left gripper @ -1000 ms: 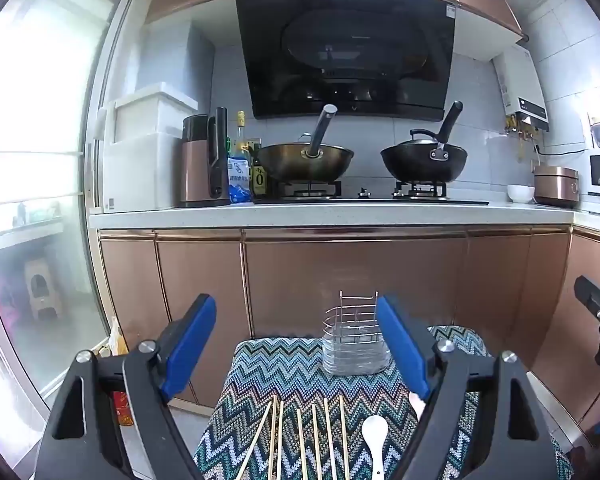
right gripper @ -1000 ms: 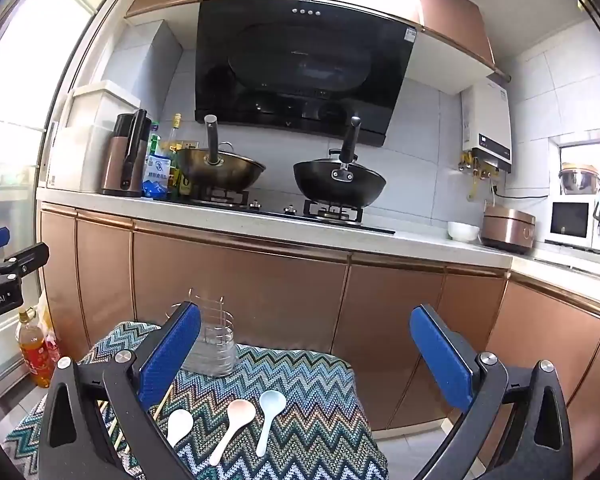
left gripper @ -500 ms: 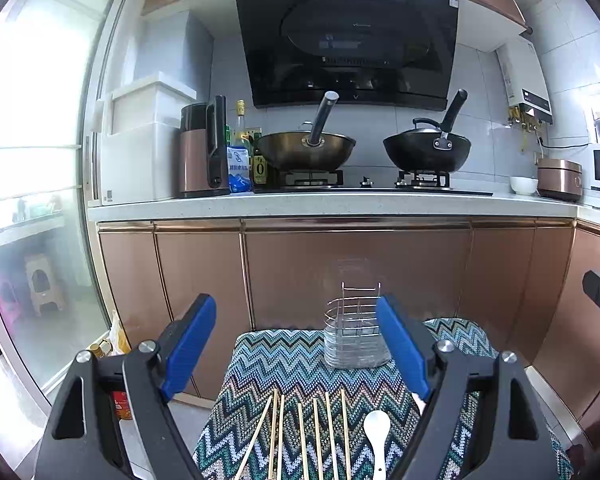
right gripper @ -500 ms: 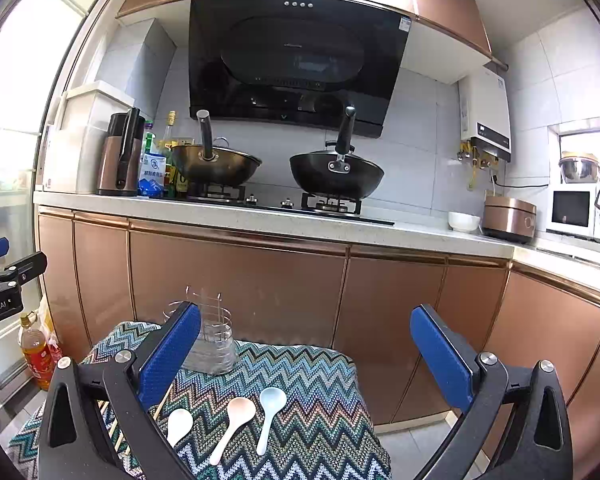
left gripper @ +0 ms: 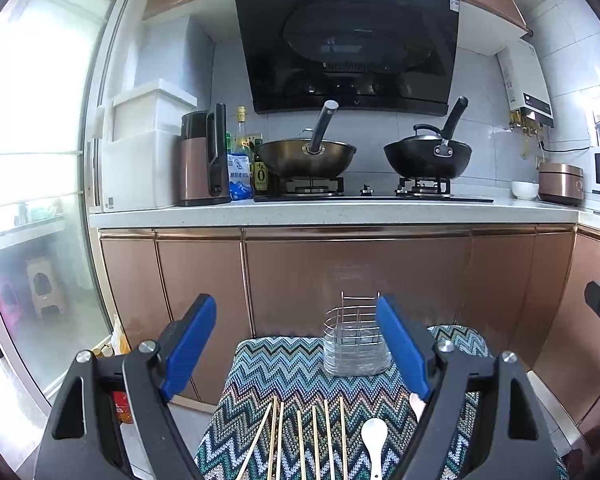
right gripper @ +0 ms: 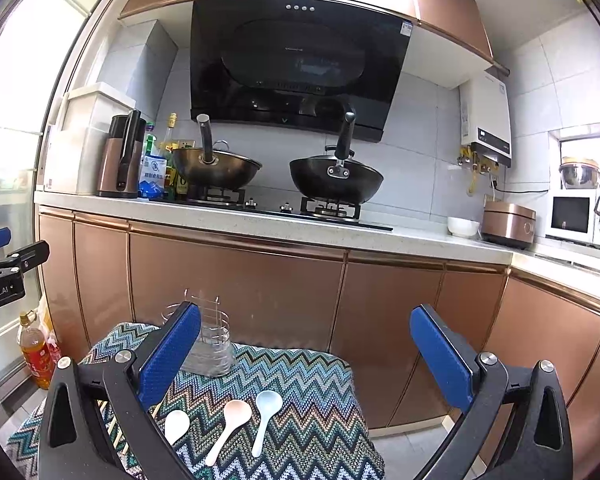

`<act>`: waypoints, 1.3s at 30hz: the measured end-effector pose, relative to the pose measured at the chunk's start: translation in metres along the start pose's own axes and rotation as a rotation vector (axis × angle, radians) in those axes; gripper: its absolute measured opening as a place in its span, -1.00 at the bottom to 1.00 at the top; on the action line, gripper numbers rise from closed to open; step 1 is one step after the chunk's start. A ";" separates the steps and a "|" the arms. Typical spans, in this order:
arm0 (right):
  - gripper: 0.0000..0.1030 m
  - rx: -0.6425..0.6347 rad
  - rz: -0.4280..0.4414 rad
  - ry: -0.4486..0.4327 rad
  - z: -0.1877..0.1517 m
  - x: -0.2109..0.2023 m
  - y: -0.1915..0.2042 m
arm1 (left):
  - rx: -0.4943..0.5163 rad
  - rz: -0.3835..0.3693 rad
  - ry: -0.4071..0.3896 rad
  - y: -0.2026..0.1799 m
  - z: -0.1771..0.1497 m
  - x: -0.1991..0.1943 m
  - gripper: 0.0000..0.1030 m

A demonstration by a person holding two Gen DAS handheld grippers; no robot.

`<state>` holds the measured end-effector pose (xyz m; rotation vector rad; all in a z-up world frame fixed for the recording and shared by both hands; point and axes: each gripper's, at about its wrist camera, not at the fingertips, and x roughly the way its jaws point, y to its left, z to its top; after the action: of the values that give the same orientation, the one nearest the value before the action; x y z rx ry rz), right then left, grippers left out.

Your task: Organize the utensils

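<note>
Chopsticks [left gripper: 300,436] in left view, three spoons [right gripper: 228,420] in right

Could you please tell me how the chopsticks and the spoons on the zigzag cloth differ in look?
The chopsticks are thin, straight, pale wooden sticks; the spoons are white, with round bowls and short handles. The chopsticks lie to the left on the cloth, the spoons to the right. I count six chopsticks and three spoons. Both sets lie flat, handles toward the camera, in front of the wire holder, untouched.
</note>
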<state>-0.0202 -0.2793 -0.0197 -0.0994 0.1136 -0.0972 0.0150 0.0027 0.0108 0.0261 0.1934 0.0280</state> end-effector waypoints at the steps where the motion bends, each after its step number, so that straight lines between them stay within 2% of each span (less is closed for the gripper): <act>1: 0.99 -0.001 0.001 -0.001 0.000 0.000 0.000 | 0.001 0.000 0.001 0.000 0.001 0.000 0.58; 14: 0.99 -0.003 0.001 0.026 0.002 0.012 0.001 | 0.052 0.030 0.049 -0.004 -0.006 0.020 0.58; 29: 0.99 -0.027 0.014 0.051 0.005 0.032 0.016 | 0.015 0.010 0.097 0.010 -0.004 0.046 0.58; 39: 0.99 -0.035 0.019 0.070 0.004 0.040 0.017 | 0.017 0.006 0.089 0.010 -0.001 0.051 0.58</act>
<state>0.0216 -0.2663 -0.0218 -0.1301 0.1857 -0.0794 0.0643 0.0147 0.0006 0.0425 0.2827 0.0331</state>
